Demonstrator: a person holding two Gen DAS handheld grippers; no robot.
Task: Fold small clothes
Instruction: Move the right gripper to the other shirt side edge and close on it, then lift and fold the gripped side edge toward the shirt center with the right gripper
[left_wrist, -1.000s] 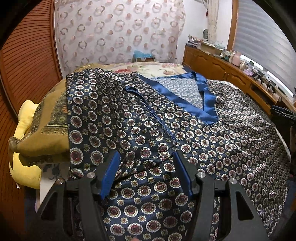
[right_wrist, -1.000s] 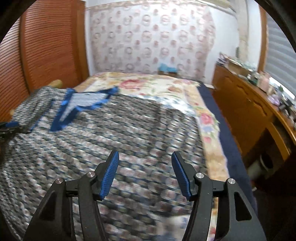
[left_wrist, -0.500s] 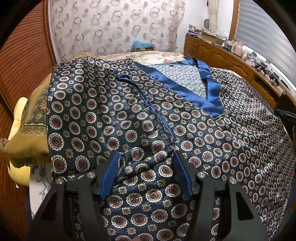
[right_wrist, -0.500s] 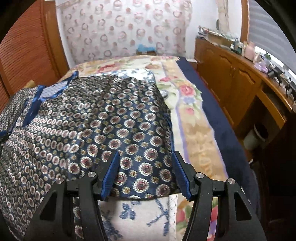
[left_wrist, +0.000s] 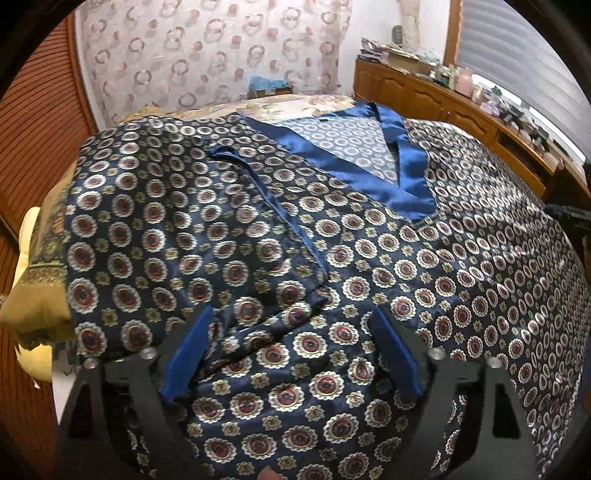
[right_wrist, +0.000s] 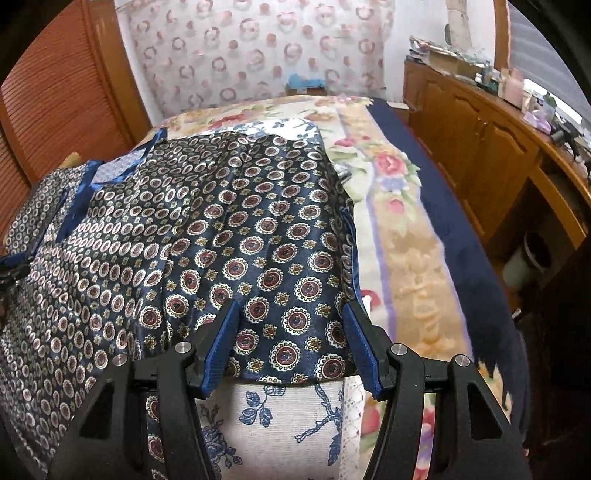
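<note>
Now the left gripper (left_wrist: 291, 350) has just widened over the glossy medallion-print top (left_wrist: 332, 229); the right gripper (right_wrist: 291, 343) gapes.

Both cams sit on grippers, looking fwd and steeply down along the fingers, close over the bed. Left wrist cam: hangs over the navy satin medallion-print top (left_wrist: 229, 236), blue V-neck trim at 1 o'clock, ring-patterned curtain wall (left_wrist: 207, 59) at 12, brown wood cabinet run (left_wrist: 436, 96) at 2. Right wrist cam: over the garment's (right_wrist: 236, 236) other edge w/ floral bedspread (right_wrist: 402, 236) at 3, same cabinets (right_wrist: 476, 147) at 2. Shared: garment, curtain wall (right_wrist: 258, 48), cabinets.
</note>
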